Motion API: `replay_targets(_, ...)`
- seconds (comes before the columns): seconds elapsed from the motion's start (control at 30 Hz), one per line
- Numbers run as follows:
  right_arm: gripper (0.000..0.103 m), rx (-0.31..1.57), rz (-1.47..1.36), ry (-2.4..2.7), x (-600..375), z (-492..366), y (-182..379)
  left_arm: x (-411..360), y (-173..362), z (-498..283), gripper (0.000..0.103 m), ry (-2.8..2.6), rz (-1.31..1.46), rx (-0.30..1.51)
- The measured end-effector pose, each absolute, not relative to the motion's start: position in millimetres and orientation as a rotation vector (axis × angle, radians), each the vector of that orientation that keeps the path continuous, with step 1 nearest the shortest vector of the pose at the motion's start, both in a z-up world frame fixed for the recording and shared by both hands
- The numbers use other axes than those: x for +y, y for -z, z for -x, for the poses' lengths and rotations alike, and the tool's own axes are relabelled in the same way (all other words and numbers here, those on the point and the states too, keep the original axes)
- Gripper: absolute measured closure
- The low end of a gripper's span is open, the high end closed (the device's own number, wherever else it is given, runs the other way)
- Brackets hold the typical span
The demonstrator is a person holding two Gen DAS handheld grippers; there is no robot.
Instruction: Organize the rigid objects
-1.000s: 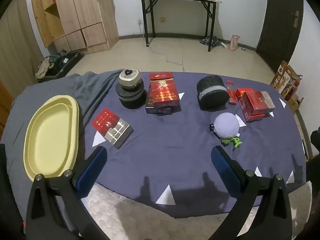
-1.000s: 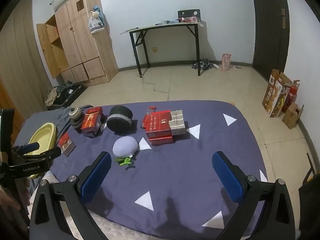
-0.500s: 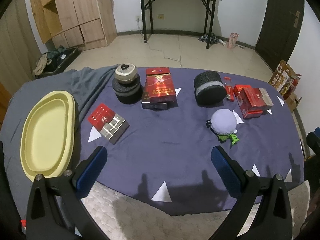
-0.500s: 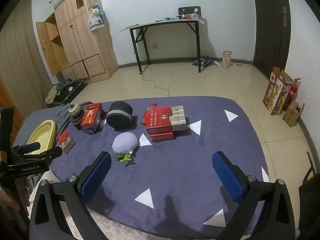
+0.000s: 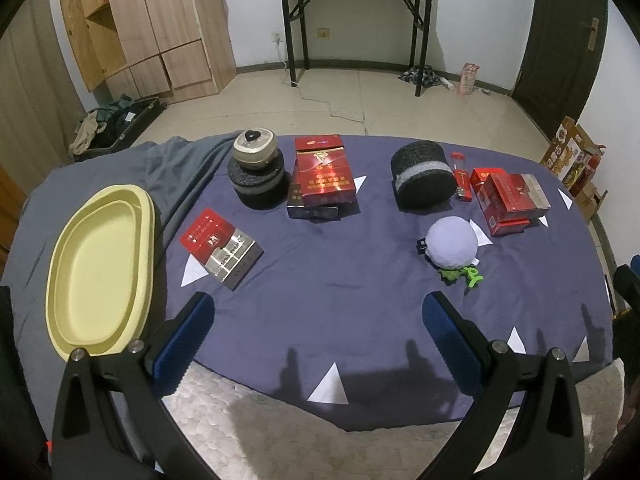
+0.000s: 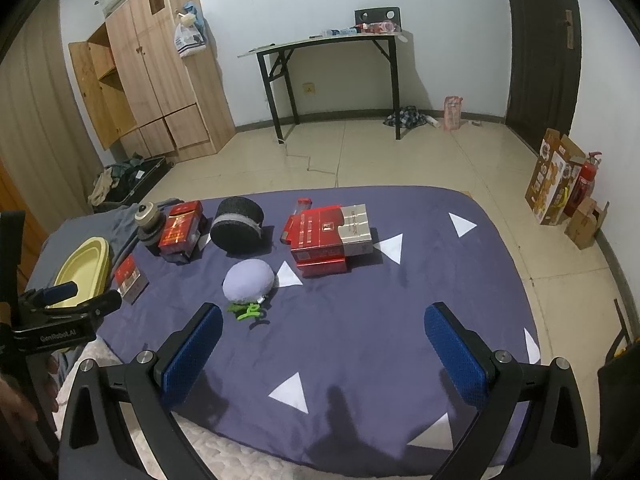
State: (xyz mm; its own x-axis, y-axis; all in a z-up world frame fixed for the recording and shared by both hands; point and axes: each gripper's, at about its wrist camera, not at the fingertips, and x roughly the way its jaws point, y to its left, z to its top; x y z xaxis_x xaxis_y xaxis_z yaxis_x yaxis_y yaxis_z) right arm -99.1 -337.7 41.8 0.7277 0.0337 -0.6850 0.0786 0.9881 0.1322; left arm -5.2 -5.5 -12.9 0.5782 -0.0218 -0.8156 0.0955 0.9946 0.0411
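Note:
On the purple cloth (image 5: 320,288) lie a red and silver box (image 5: 221,242), a stack of red boxes (image 5: 322,176), a beige jar on a black foam ring (image 5: 258,160), a black foam roll (image 5: 423,174), another red box stack (image 5: 510,202) and a lilac round pouch (image 5: 452,242) with a green clip (image 5: 466,275). A yellow tray (image 5: 96,272) sits at the left. My left gripper (image 5: 318,332) hangs open above the near cloth edge, holding nothing. My right gripper (image 6: 324,344) is open too, over the cloth near the pouch (image 6: 249,281).
A grey blanket (image 5: 176,168) lies bunched beside the tray. Beyond the bed are bare floor tiles, a wooden wardrobe (image 6: 148,80), a black folding table (image 6: 332,76), a dark door (image 6: 540,48) and cardboard boxes (image 6: 556,188). A hand holds the left gripper's handle (image 6: 48,332).
Both views have pulled back and risen slightly, so the objects sit a little further from the fingers. Nothing on the cloth has moved, and both grippers stay open.

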Motion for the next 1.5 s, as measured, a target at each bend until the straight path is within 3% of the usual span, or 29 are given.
replay_targets(1.5, 0.0, 0.774, -0.162, 0.013, -335.4, 97.3, -38.8, -2.5, 22.1, 0.3, 0.0, 0.072, -0.072, 1.0)
